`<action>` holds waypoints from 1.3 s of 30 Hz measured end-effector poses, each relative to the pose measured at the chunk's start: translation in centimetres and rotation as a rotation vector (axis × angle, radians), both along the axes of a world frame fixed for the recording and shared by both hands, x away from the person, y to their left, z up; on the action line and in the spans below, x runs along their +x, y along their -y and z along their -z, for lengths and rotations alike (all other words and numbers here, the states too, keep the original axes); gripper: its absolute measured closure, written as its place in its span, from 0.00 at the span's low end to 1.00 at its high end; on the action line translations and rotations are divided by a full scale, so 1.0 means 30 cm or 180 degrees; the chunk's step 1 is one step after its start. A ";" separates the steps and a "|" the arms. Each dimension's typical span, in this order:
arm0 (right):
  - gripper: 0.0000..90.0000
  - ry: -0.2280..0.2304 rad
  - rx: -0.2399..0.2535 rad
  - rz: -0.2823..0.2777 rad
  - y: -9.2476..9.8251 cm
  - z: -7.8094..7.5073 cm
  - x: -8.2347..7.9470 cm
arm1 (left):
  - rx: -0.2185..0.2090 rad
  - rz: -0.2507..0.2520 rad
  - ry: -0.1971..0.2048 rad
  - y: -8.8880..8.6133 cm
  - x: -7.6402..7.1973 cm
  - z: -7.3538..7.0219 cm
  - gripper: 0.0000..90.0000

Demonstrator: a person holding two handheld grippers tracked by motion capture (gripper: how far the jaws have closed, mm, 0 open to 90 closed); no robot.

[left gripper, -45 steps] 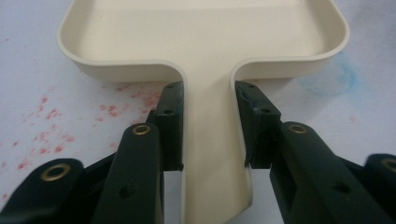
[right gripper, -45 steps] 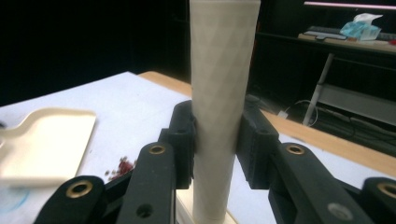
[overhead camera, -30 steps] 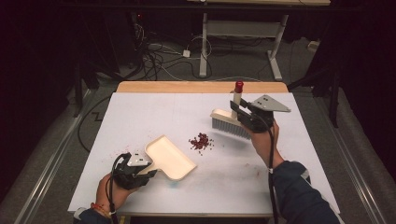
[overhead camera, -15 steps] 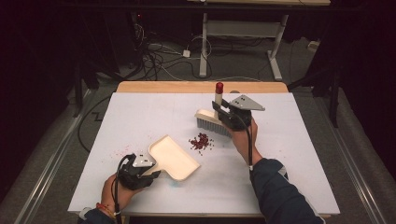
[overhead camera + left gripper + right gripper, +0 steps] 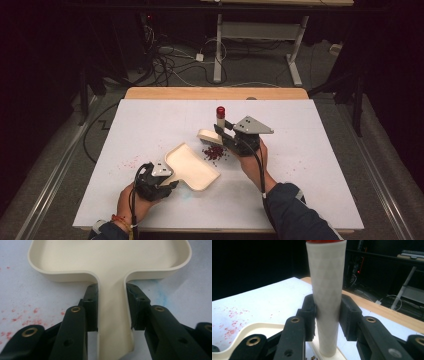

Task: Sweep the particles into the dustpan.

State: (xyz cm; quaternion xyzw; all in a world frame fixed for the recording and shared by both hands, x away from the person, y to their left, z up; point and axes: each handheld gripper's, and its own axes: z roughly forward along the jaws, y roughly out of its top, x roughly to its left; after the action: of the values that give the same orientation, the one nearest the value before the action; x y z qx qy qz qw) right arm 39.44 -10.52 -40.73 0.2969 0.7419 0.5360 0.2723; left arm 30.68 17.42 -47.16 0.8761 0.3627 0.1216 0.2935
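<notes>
Broadly, looked down on a white table with a bare wooden strip along its far edge. Found the cream dustpan lying flat near the middle-left, open mouth turned toward the centre. Compared it with a second before and judged it nudged only slightly toward the middle.

Next, picked out the brush, upright with its red-capped handle pointing up and its pale head down at the table. Traced it from well over on the right side a second earlier, across to just beside the far lip of the dustpan. Took that as the main change: brush brought in behind the mess, ready to sweep toward the pan.

Then checked the left gripper: closed part-way, both pads pressed against the sides of the dustpan's narrow handle, held low at the near-left. Checked the right gripper likewise: narrowed around the brush handle, pads touching it on either side.

Finally, spotted the small pile of dark red crumbs sitting between the brush head and the pan mouth, just beside both. Noticed fainter red specks scattered left of the pan. Judged nothing swept in yet; pan interior seemed clean.
</notes>
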 end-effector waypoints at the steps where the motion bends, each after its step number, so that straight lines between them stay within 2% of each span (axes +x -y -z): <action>1: 0.77 -0.0016 -0.0001 0.0033 -0.003 0.000 -0.007 | 0.0003 -0.0016 0.0000 0.009 0.002 0.000 0.71; 5: 0.77 -0.0031 0.0006 0.0059 -0.010 0.001 -0.026 | -0.0022 -0.0113 -0.0033 0.044 0.001 0.002 0.71; 10: 0.76 -0.0035 -0.0007 0.0025 -0.022 0.006 -0.052 | 0.0007 -0.0111 -0.0026 0.066 0.005 0.005 0.71; 14: 0.76 -0.0062 0.0050 0.0007 -0.025 0.007 -0.073 | 0.0067 -0.0108 -0.0054 0.090 0.015 0.015 0.71; 20: 0.76 -0.0091 0.0052 -0.0009 -0.037 0.006 -0.098 | 0.0103 -0.0158 -0.0049 0.123 0.027 0.020 0.71; 25: 0.76 -0.0130 0.0087 0.0053 -0.045 -0.003 -0.126 | 0.0011 -0.0238 -0.0077 0.139 0.037 0.024 0.71; 30: 0.76 -0.0160 0.0072 -0.0053 -0.064 -0.009 -0.160 | -0.0025 -0.0262 -0.0067 0.141 0.041 0.023 0.71; 32: 0.76 -0.0130 0.0034 -0.0070 -0.076 -0.008 -0.172 | -0.0032 -0.0259 -0.0069 0.140 0.042 0.023 0.71; 39: 0.77 -0.0185 0.0083 -0.0172 -0.094 -0.018 -0.199 | -0.0052 -0.0234 -0.0075 0.132 0.050 0.023 0.71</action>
State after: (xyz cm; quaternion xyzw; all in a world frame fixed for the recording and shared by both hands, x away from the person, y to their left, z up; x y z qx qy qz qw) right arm 33.46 -7.70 -40.19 0.2957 0.7501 0.5440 0.2322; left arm 32.18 13.45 -47.86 0.8611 0.3990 0.1189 0.2918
